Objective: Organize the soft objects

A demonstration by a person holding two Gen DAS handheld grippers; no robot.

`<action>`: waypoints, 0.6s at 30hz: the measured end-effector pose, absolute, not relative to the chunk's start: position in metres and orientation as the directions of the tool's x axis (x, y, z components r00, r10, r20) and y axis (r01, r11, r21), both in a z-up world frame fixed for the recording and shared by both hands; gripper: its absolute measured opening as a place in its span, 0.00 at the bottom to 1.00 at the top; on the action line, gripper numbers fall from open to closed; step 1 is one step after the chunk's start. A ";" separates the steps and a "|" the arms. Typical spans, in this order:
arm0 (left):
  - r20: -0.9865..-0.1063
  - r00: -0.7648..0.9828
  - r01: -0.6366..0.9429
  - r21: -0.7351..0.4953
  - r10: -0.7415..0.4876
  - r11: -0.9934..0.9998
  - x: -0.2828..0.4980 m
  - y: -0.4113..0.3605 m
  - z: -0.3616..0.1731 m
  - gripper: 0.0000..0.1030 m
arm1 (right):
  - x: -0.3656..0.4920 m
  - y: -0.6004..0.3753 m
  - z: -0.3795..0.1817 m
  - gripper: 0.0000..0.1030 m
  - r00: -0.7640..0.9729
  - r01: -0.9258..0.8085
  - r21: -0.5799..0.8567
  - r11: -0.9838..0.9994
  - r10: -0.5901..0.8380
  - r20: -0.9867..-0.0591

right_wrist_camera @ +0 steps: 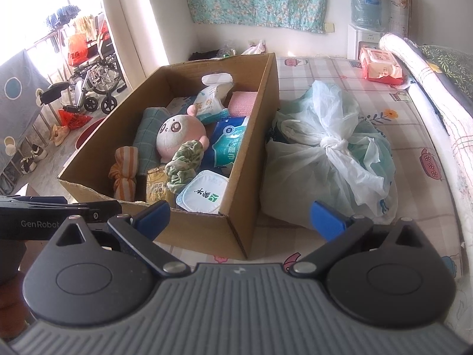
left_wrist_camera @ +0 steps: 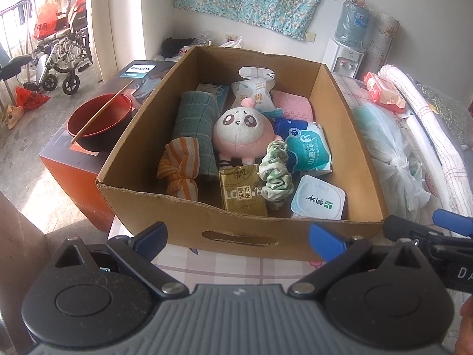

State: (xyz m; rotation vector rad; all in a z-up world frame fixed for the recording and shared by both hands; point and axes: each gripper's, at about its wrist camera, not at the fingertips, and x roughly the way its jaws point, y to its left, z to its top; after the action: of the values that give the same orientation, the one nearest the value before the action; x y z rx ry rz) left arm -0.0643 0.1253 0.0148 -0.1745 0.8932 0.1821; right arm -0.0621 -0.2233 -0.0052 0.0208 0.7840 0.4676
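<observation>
A cardboard box [left_wrist_camera: 189, 216] [right_wrist_camera: 201, 230] stands on the bed. It holds a pink plush toy [left_wrist_camera: 242, 130] [right_wrist_camera: 180, 136], a green checked towel [left_wrist_camera: 195, 121], an orange striped cloth [left_wrist_camera: 177, 168] [right_wrist_camera: 124, 171], a green scrunchie [left_wrist_camera: 275, 171] [right_wrist_camera: 184, 162], a blue wet-wipe pack [left_wrist_camera: 307, 148] [right_wrist_camera: 229, 145], a gold tissue pack [left_wrist_camera: 242, 195], a white tub [left_wrist_camera: 317, 201] [right_wrist_camera: 204, 192] and a pink cloth [left_wrist_camera: 292, 106]. My left gripper [left_wrist_camera: 238, 236] is open and empty in front of the box. My right gripper [right_wrist_camera: 239, 216] is open and empty at the box's near right corner.
A knotted white plastic bag [right_wrist_camera: 331, 148] [left_wrist_camera: 387, 153] lies right of the box. A red bowl with chopsticks [left_wrist_camera: 99, 121] sits on a Philips carton to the left. A red tissue pack [right_wrist_camera: 381, 65] and a rolled quilt [right_wrist_camera: 428, 88] lie at the back right.
</observation>
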 end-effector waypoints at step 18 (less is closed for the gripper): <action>-0.784 0.609 -0.209 -0.014 0.119 0.978 -0.066 0.118 0.014 1.00 | -0.059 -0.216 -0.012 0.99 0.587 -0.408 0.165 0.898 0.396 -0.706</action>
State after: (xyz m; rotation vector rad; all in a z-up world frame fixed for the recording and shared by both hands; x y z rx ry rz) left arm -0.0659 0.1185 0.0139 -0.1078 0.8968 0.1903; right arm -0.0592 -0.2164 -0.0120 -0.0149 0.8195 0.4686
